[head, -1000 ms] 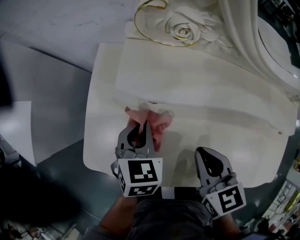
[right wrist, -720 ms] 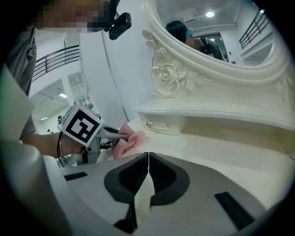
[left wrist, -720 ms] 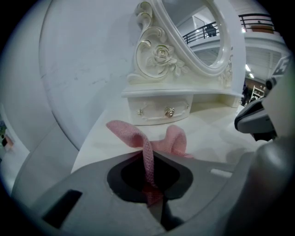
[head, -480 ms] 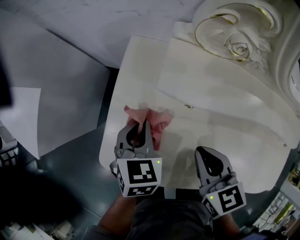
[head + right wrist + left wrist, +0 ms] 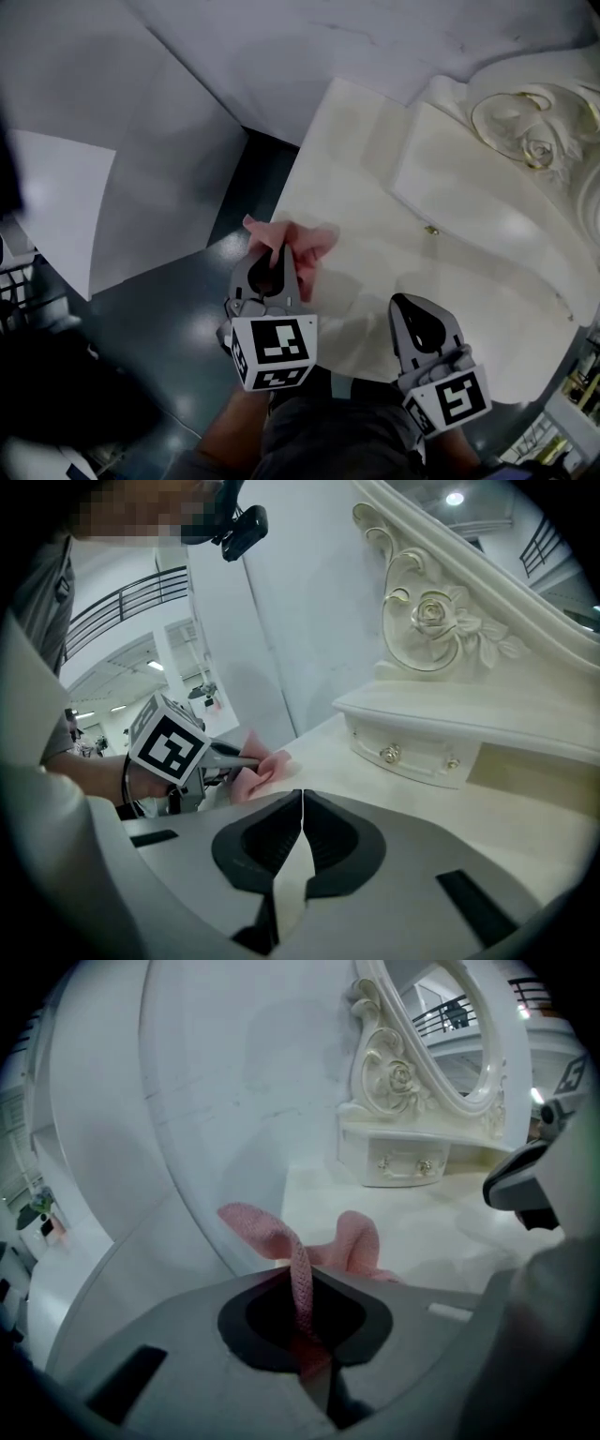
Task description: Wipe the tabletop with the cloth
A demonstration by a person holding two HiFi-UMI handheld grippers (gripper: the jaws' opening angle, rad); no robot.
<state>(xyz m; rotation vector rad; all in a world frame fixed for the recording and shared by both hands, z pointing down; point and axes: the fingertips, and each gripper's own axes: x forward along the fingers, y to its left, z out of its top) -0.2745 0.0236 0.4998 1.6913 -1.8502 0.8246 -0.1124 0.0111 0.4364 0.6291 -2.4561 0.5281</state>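
A pink cloth [image 5: 298,246] lies bunched at the left front edge of the white dressing tabletop [image 5: 375,225]. My left gripper [image 5: 280,249] is shut on the cloth, and a fold of the cloth [image 5: 298,1274] runs down between its jaws in the left gripper view. The cloth [image 5: 265,769] also shows in the right gripper view, pinched by the left gripper [image 5: 248,759]. My right gripper [image 5: 412,312] is shut and empty, over the tabletop's front part, to the right of the cloth.
A raised white drawer unit [image 5: 469,202] with small knobs [image 5: 389,754] stands at the back of the tabletop, under a carved mirror frame [image 5: 530,122]. White wall panels [image 5: 141,141] stand to the left. Dark floor [image 5: 178,319] lies below the table's left edge.
The head view has swung, so the table now sits further right and the floor shows more. Both grippers keep their hold and places relative to each other; the cloth now reaches the table's left edge.
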